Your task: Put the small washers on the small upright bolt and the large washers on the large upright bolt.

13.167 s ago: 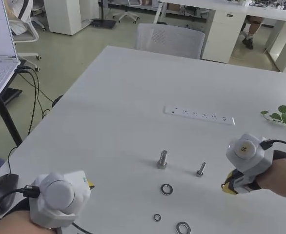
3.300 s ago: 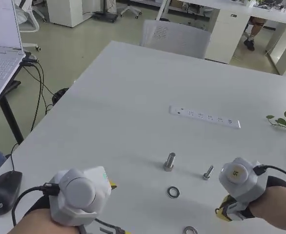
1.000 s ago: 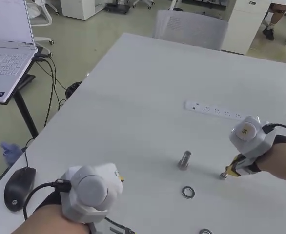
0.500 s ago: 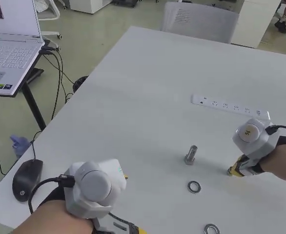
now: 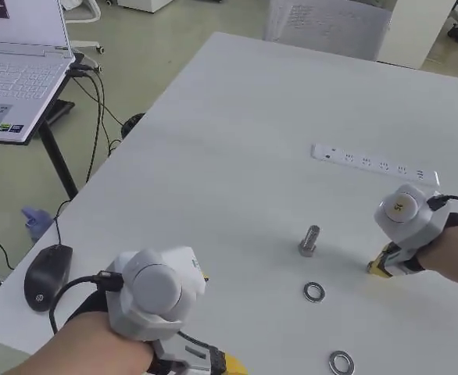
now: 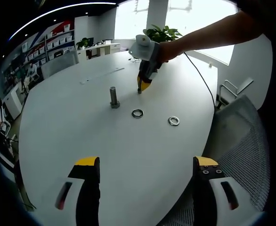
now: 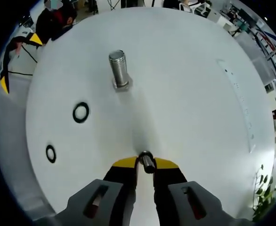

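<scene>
Where right gripper (image 5: 380, 269) is: low over table (image 5: 237, 133) on the person's right side, tips down at small bolt (image 7: 147, 161).
Right jaws: almost closed, one tip against each side of small bolt, which stands upright between them. There's a ring-like edge at the bolt top, too small to say if it's a washer.
Left gripper (image 6: 146, 162): by the table corner nearest the person, above the surface and well apart from both bolts.
Left jaws: wide apart, nothing between them.
Large bolt (image 5: 310, 240): upright, head down on table, near small bolt on its left, not touching. Threaded shank is in full view above the head.
Washer (image 5: 314, 292): flat on table, just on the person's side of large bolt, apart from it.
Second washer (image 5: 341, 362): flat on table, closer to the person's edge, apart from the first.
Power strip (image 5: 373, 164): flat on table beyond the bolts, well apart from them.
Mouse (image 5: 48, 275): on table by the left edge, near left gripper.
Laptop (image 5: 18, 70): open, on a separate stand left of table.
</scene>
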